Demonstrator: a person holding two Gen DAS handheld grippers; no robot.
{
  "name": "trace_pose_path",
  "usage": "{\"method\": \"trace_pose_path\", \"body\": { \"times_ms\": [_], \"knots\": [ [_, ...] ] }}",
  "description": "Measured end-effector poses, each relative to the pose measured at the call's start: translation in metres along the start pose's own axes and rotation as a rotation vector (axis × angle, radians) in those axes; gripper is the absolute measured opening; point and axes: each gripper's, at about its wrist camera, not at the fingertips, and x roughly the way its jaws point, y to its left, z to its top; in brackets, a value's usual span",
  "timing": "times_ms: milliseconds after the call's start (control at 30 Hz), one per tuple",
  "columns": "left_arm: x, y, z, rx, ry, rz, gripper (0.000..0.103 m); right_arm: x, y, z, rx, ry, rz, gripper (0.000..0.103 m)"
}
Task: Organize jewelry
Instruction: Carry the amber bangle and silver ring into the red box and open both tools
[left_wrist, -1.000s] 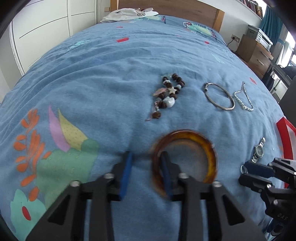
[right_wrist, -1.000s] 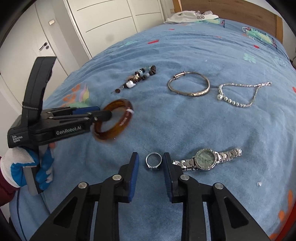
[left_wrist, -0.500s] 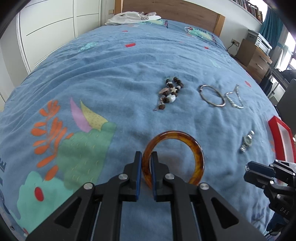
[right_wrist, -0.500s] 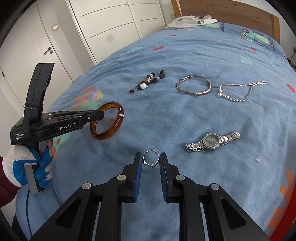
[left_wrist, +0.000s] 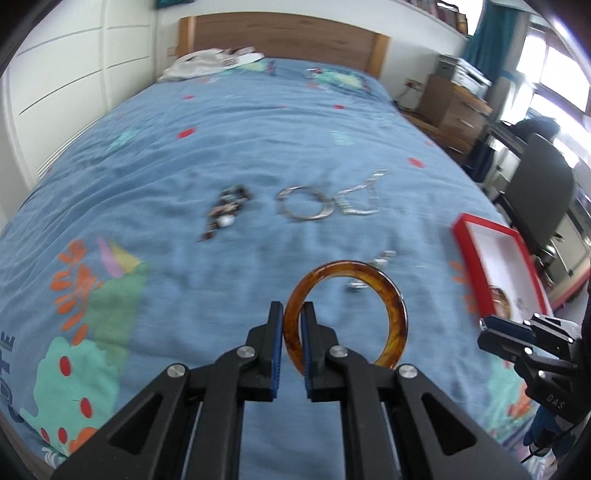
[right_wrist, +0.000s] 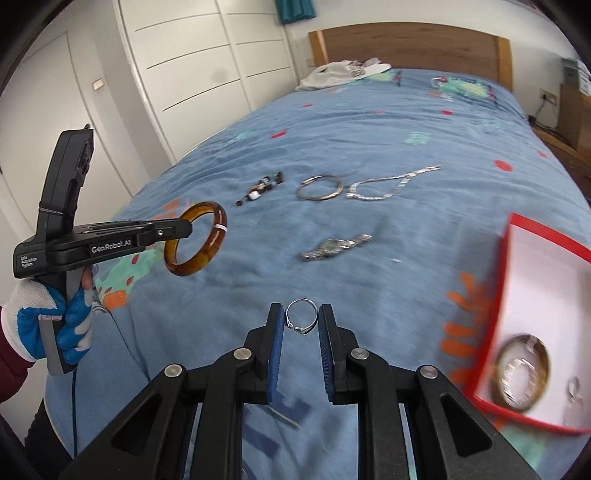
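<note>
Bedroom with a blue patterned bedspread (right_wrist: 388, 122) on the bed. The amber bangle (left_wrist: 384, 306) is up off the bed, its rim pinched tight in the left tool (left_wrist: 292, 325), which reads "GenRobot.AI". The right tool (right_wrist: 301, 325) grips a small silver ring (right_wrist: 301, 318), also lifted. Watch (right_wrist: 334, 246), silver bangle (right_wrist: 319, 187), chain (right_wrist: 388, 182) and beads (right_wrist: 264, 186) lie on the bed; red box (right_wrist: 517, 236) to the right.

We look across a bed (left_wrist: 258, 140) under a blue patterned cover, its wooden headboard (left_wrist: 288, 37) against a pale wall. White wardrobe doors (right_wrist: 207, 66) line one side; on the other stand a wooden chest of drawers (left_wrist: 450, 107), a dark chair (left_wrist: 535, 192) and a bright window (left_wrist: 554, 74) (teal curtain beside it)
</note>
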Motion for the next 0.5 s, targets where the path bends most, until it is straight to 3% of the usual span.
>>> {"method": "trace_pose_path", "body": {
  "times_ms": [200, 500],
  "knots": [
    [0.0, -0.076, 0.009, 0.084, 0.007, -0.102, 0.009, -0.053, -0.05, -0.025, 0.053, -0.025, -0.098, 0.019],
    [0.04, -0.198, 0.02, 0.22, 0.064, -0.215, 0.009, -0.102, -0.147, -0.044, 0.129, -0.017, -0.243, 0.019]
  ]
}}
